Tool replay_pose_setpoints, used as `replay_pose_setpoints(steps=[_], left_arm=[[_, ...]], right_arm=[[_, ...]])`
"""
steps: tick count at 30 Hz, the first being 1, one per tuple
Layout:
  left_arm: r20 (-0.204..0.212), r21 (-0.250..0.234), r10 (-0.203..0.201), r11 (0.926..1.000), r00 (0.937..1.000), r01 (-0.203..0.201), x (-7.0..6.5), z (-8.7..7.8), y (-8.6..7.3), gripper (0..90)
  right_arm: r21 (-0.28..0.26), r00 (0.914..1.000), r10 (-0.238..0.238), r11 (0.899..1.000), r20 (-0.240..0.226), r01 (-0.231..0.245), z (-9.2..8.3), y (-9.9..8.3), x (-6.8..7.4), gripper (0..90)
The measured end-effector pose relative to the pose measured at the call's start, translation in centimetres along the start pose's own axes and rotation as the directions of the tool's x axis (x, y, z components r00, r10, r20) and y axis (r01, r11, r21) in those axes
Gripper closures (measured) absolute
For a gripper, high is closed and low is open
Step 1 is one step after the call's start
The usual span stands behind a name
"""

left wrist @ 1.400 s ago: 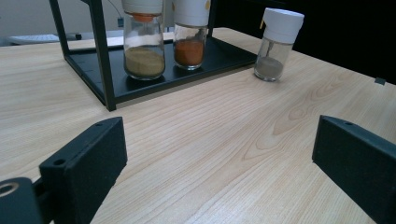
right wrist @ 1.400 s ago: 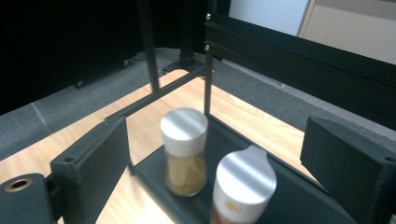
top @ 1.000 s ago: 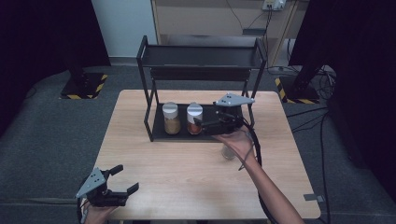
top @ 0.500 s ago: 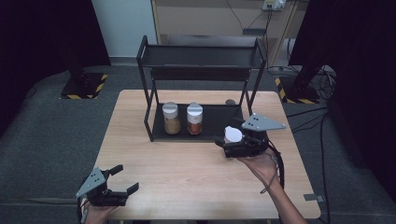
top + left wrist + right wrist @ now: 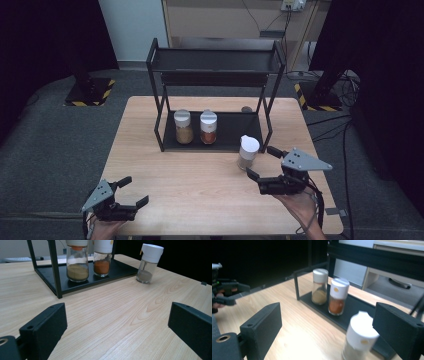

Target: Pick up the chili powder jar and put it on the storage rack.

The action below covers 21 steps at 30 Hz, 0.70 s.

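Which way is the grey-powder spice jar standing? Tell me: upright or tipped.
Upright. The grey-powder spice jar stands on its base on the wooden table, white cap on top, just outside the black rack, apart from the right gripper.

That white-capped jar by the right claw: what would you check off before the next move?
1. Jar with the white cap standing upright on the table: ok in the high view.
2. Right claw open: ok, its jaws stand wide, with the jar between them in the right gripper view.
3. Pads touching the jar: cannot tell; that view is blurred.
4. Free room on the rack's lower shelf: ok, bare space to the right of the orange-filled jar.
5. Yellow-filled jar and orange-filled jar upright: ok.
6. Left claw out of the way: ok, open near the table's front edge.
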<state>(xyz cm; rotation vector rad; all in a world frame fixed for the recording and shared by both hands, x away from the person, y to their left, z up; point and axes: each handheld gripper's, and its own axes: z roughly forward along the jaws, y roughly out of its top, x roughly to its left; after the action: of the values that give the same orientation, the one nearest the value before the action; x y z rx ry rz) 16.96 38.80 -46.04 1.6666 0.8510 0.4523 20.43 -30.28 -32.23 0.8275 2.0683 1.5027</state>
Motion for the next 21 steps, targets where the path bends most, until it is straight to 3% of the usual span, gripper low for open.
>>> replay_pose_setpoints(steps=[11, 18, 21], left_arm=[[-0.002, 0.005, 0.009, 0.9999, 1.0, -0.009, -0.1, 0.0, 0.1, 1.2], [-0.001, 0.006, 0.013, 0.9999, 0.9999, -0.013, -0.1, 0.1, 0.1, 1.2], [0.0, 0.005, 0.015, 0.9999, 0.9999, -0.015, -0.1, 0.1, 0.1, 1.2]], right_arm=[[0.026, 0.9959, 0.063, 0.998, 0.065, -0.065, -3.1, -4.1, -0.1, 8.8], [0.043, 0.9897, 0.11, 0.993, 0.092, -0.114, -3.8, -6.1, -0.7, 8.8], [0.044, 0.9892, 0.099, 0.994, 0.109, -0.104, -3.8, -6.6, -0.6, 8.8]])
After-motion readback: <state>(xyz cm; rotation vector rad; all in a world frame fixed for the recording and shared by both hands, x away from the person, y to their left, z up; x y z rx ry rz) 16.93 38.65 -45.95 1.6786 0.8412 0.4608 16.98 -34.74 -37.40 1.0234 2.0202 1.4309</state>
